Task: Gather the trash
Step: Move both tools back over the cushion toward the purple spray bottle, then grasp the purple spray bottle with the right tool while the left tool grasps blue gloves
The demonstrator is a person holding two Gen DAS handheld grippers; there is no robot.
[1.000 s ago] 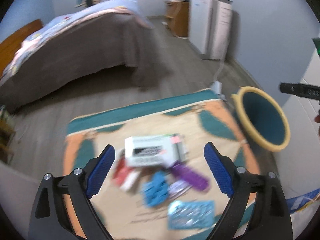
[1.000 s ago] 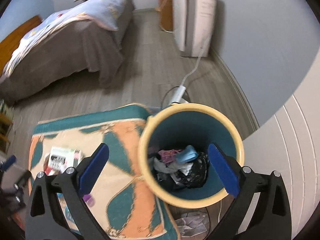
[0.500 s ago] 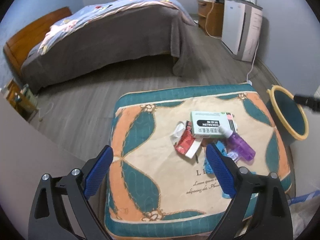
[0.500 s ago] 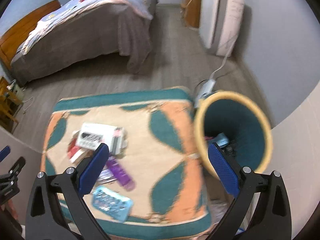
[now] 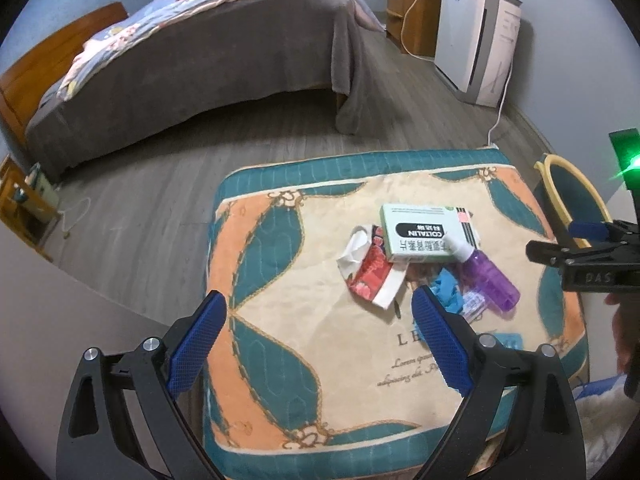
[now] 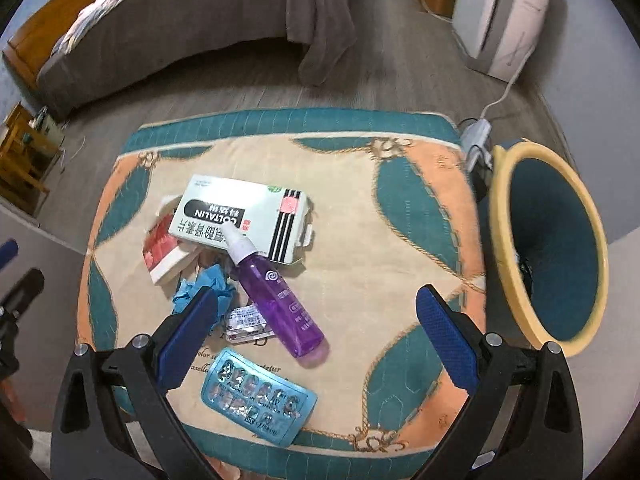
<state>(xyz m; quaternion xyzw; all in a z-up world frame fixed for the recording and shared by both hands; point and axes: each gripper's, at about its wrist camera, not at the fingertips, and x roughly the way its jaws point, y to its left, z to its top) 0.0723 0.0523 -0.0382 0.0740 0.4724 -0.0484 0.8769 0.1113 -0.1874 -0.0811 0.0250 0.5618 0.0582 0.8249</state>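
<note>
Trash lies clustered on patterned mat (image 6: 400, 216) | bin (image 6: 516, 240) stands just beside mat's right edge | white box (image 6: 236, 216) overlaps purple bottle (image 6: 280, 304) | blister pack (image 6: 256, 404) lies nearest | left gripper (image 5: 316, 344) and right gripper (image 6: 316, 336) are held spread wide, empty.

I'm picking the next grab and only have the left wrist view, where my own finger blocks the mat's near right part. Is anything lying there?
Observer: Yes. A teal blister pack lies flat by the near edge of the mat, apart from the purple bottle.
Operator: Is the right gripper free to take it?
Observer: The right gripper is open, with nothing between its fingers.
Operator: And the bin? I see only its rim.
Observer: The bin has an unobstructed mouth, and something dark shows inside.
</note>
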